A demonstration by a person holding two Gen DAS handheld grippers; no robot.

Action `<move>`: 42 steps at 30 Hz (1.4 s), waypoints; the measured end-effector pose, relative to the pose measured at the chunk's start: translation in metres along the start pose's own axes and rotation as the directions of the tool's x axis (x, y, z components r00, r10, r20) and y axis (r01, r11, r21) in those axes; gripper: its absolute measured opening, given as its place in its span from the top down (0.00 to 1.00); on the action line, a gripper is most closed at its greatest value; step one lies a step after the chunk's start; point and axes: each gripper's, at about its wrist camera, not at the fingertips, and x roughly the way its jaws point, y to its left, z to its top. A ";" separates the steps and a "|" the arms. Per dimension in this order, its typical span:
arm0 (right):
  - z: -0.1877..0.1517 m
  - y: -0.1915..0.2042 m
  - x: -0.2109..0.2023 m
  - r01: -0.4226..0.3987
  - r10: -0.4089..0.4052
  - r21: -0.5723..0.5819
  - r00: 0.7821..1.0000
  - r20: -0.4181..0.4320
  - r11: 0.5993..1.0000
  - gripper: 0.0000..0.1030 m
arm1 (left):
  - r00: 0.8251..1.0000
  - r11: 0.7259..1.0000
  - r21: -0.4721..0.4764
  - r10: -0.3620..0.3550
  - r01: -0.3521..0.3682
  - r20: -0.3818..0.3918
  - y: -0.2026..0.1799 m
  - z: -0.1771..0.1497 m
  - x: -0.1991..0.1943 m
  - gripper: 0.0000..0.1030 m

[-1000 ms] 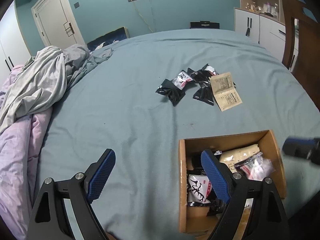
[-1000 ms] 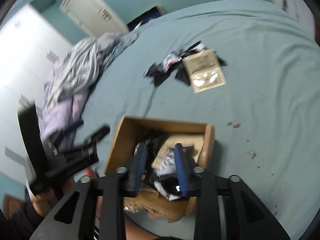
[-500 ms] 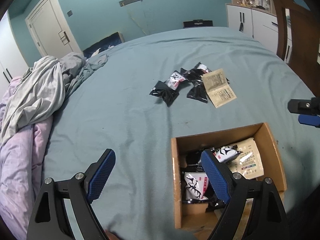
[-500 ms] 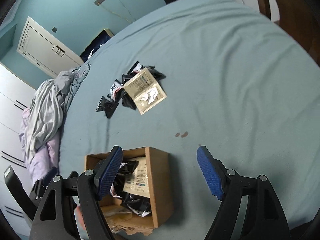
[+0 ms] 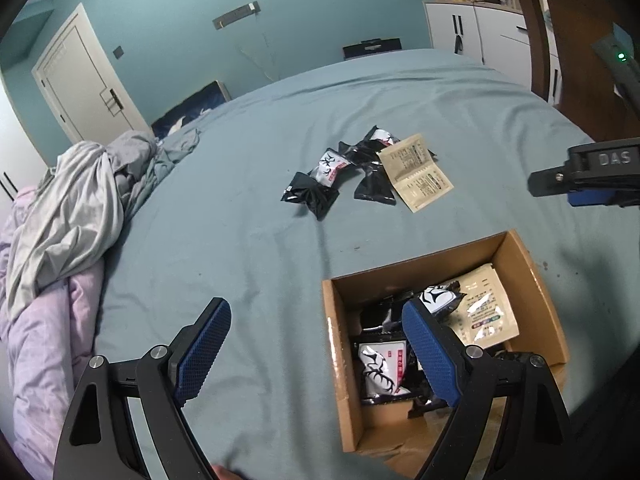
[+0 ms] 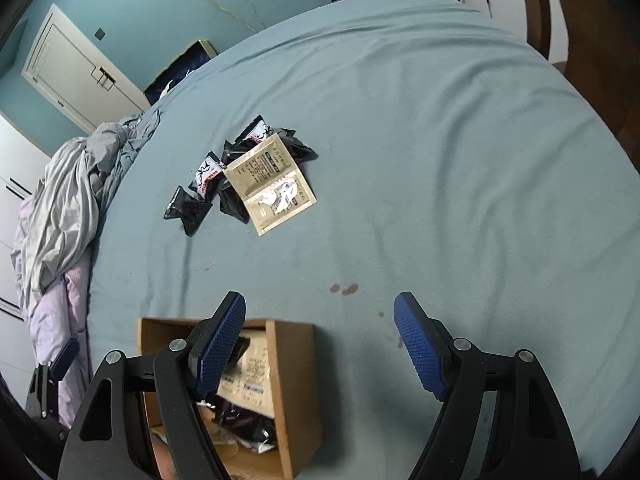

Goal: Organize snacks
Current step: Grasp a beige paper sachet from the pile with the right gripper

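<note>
Open bed [image 6: 460,152]: right half of frame, bare sheet.
Packet pile [image 6: 244,176]: centre-left.
Box [image 6: 296,380]: bottom, beside left tong.
Bedding heap [image 5: 72,216]: left edge.

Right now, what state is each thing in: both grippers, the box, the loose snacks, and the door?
Left gripper: open, empty.
Right gripper: open, empty.
Cardboard box: open-topped, holding packets.
Tan packet: flat on the bed.
Black packets: loose beside it.
Door: shut.

Both grippers: black frames w/ silver screws, blue knurled pads [image 5: 204,348]; right gripper [image 5: 592,178] marked "DAS"
</note>
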 end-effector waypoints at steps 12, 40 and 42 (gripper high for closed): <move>0.043 -0.008 0.037 -0.047 0.046 -0.030 0.998 -0.046 0.998 0.26 | 0.998 0.997 -0.064 -0.053 0.051 -0.040 0.007 0.007 0.013 0.14; 0.067 0.113 0.200 0.143 -0.167 -0.612 0.986 0.018 0.778 0.23 | 0.961 0.941 -0.259 -0.253 0.217 -0.114 0.033 0.015 0.053 0.14; 0.067 0.111 0.201 0.132 -0.159 -0.598 0.987 0.008 0.791 0.23 | 0.961 0.942 -0.259 -0.251 0.215 -0.116 0.033 0.015 0.054 0.14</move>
